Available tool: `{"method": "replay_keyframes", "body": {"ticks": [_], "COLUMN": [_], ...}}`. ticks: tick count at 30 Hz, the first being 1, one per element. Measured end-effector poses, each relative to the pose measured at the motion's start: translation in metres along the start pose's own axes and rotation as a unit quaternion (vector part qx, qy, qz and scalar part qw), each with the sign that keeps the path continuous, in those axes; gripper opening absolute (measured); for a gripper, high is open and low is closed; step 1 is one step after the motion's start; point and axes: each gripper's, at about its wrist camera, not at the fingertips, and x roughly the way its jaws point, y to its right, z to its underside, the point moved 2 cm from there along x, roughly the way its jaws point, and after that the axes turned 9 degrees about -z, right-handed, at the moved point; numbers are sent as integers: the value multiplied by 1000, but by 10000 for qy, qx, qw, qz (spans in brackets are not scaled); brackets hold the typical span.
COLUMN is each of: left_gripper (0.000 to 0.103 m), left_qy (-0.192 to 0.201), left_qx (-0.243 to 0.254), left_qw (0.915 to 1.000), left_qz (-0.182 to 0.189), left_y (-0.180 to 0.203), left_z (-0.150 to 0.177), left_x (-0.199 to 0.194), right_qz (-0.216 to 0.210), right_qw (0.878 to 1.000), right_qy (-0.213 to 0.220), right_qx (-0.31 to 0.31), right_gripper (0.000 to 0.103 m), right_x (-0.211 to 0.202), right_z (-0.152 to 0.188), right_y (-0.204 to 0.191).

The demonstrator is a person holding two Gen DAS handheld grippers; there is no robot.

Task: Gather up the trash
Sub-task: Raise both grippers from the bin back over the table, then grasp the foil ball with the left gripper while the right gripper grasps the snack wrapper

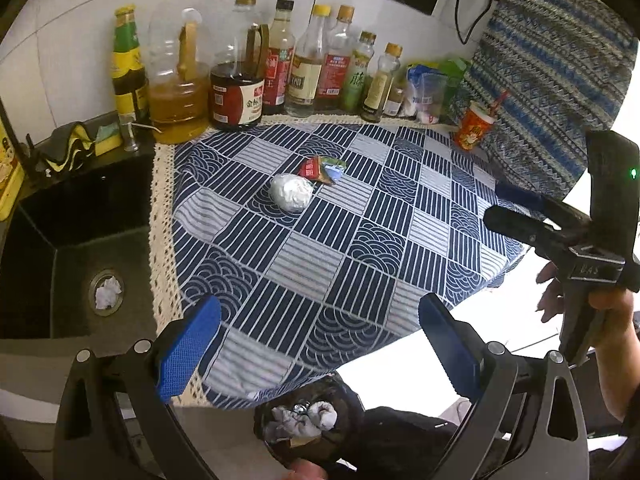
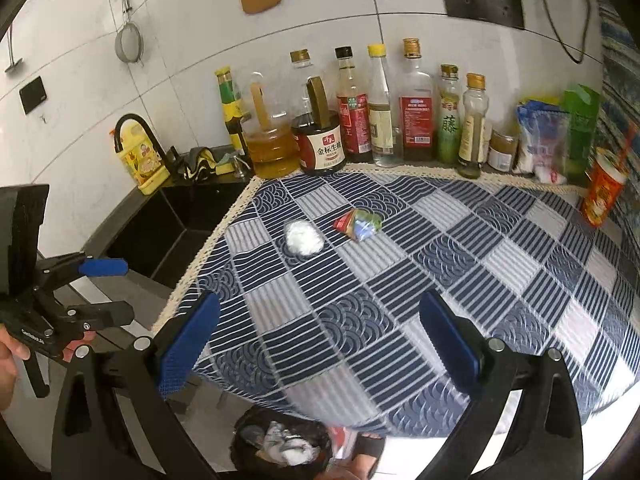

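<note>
Two pieces of trash lie mid-counter on the blue patterned cloth point(image 1: 360, 240): a white crumpled ball point(image 1: 291, 192) point(image 2: 304, 238) and, just behind it to the right, a red, green and blue crumpled wrapper point(image 1: 323, 169) point(image 2: 358, 223). Another white wad point(image 1: 107, 292) sits in the sink drain. Below the counter's front edge stands a black-lined bin point(image 1: 308, 420) point(image 2: 280, 448) holding crumpled white paper. My left gripper point(image 1: 320, 344) point(image 2: 128, 290) hovers open and empty over the near edge, above the bin. My right gripper point(image 2: 320, 340) point(image 1: 494, 204) is open and empty too, well short of the trash.
Several sauce and oil bottles point(image 2: 360, 128) line the tiled wall. A black sink point(image 1: 80, 240) with a faucet point(image 2: 136, 132) lies left of the cloth. A red cup with a straw point(image 1: 474, 126) and snack bags point(image 2: 552, 140) stand at the back right. A hand point(image 1: 608, 304) holds the right gripper.
</note>
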Motion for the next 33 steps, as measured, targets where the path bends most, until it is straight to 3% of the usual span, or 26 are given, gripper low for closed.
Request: {"method": "replay_keyframes", "body": {"ticks": [9,18,25,33], "left_gripper": [96,96,96,90], "left_qy": [-293,-729,-1067,-1323], "left_qx": [-100,-19,-119,-242], "left_qw": [9995,9966,9920,9886], "left_qz": [-55,-389,-659,-671], "left_y": [7,15,5,7], "left_z": [-40,-74,-88,-98], "left_x": [53,119,164,200], "right_qz": [-261,-804,-1348,-1695], "right_qw": [9986,9933,9834,9732], "right_qy": [-432,-784,-1131,-1414], "right_qx": [-179,-258,-432,-638], "right_gripper": [99,99,99,96], "right_x": [44,96,138,169], "right_z": [-24,-44,-55,-69], "right_y": [47,93,119,137]}}
